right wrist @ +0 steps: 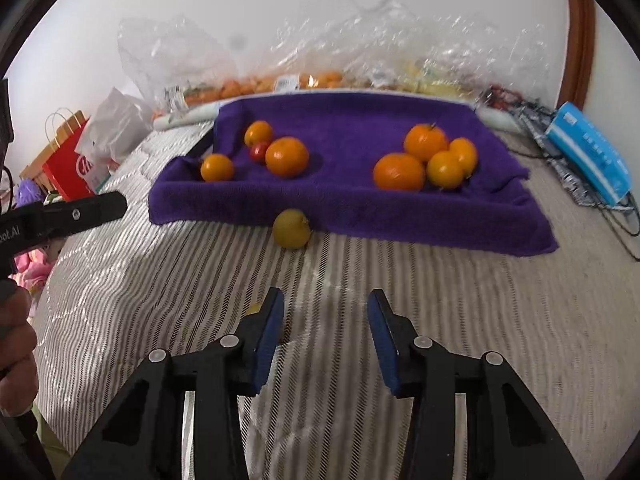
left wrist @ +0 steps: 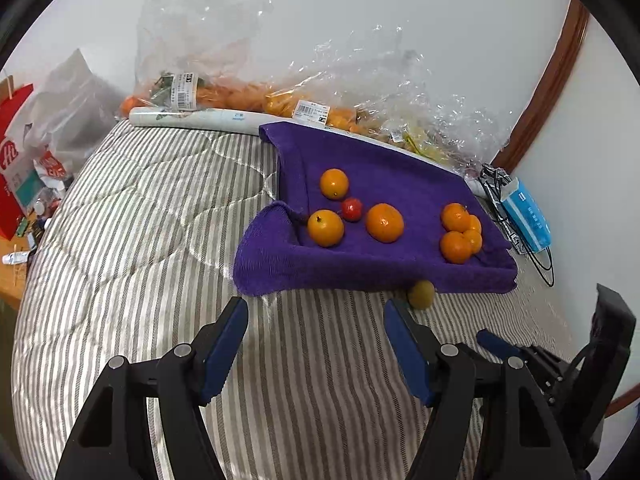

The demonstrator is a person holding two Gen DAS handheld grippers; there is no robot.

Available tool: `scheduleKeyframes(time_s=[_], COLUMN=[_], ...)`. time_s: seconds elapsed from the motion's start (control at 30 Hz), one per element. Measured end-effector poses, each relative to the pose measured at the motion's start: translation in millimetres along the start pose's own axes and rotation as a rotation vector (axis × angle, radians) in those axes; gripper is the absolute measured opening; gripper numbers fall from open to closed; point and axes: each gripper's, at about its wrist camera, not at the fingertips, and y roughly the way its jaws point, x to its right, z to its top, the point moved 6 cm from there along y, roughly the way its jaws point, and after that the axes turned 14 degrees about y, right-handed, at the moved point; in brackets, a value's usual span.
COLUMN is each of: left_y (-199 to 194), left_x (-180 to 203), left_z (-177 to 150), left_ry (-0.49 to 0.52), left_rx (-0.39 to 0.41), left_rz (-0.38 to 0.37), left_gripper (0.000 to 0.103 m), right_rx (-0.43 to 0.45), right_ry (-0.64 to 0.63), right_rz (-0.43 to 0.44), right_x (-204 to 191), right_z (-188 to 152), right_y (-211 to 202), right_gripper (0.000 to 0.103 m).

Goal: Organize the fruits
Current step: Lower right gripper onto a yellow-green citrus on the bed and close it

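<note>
A purple towel (left wrist: pixel 380 148) (right wrist: pixel 352 120) lies on a striped quilt (left wrist: pixel 140 220) and carries two groups of fruit. The left group is three oranges (left wrist: pixel 385 222) (right wrist: pixel 287 157) and a small red tomato (left wrist: pixel 352 209) (right wrist: pixel 259 151). The right group is several oranges (left wrist: pixel 456 246) (right wrist: pixel 399 171) bunched together. A yellow-green fruit (left wrist: pixel 421 294) (right wrist: pixel 292 229) rests on the quilt against the towel's near edge. My left gripper (left wrist: pixel 316 308) is open and empty over the quilt, left of that fruit. My right gripper (right wrist: pixel 325 300) is open and empty, short of the fruit.
Clear plastic bags of fruit (left wrist: pixel 240 96) (right wrist: pixel 256 84) and a white roll (left wrist: pixel 192 118) line the wall behind the towel. A blue tissue pack (left wrist: pixel 526 214) (right wrist: pixel 588 156) and black cables (left wrist: pixel 496 184) lie at the right. A red paper bag (left wrist: pixel 12 152) (right wrist: pixel 68 164) stands beyond the bed's left edge.
</note>
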Motion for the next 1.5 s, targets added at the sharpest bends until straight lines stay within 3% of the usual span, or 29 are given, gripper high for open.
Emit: scheduleKeyframes(time_s=[0.33, 0.47, 0.6, 0.83, 1.1, 1.3, 1.5], left_y=[15.6, 19.6, 23.2, 23.1, 21.4, 21.2, 16.2], left_x=[-11.4, -14.3, -15.5, -11.6, -9.7, -10.5, -9.6], left_z=[3.9, 2.5, 1.3, 2.7, 5.0, 4.2, 7.9], left_ry=[0.009, -0.003, -0.009, -0.011, -0.011, -0.019, -0.018], left_rx=[0.004, -0.001, -0.012, -0.019, -0.025, -0.037, -0.035], left_rz=[-0.022, -0.027, -0.02, -0.014, 0.006, 0.022, 0.038], left_gripper=[0.068, 0.068, 0.068, 0.068, 0.068, 0.068, 0.068], right_rx=[-0.01, 0.013, 0.016, 0.004, 0.022, 0.012, 0.021], right_ry=[-0.036, -0.035, -0.032, -0.024, -0.007, 0.006, 0.012], right_rz=[-0.024, -0.05, -0.044, -0.027, -0.008, 0.02, 0.114], right_x=[-11.5, -11.1, -10.0, -4.4, 4.7, 10.5, -2.4], right_z=[-6.5, -0.7, 2.6, 3.1, 8.5, 5.4, 4.2], right_y=[25.1, 28.3, 29.0, 26.5, 14.8, 11.0, -1.1], right_gripper=[0.04, 0.014, 0.01, 0.011, 0.033, 0.033, 0.034])
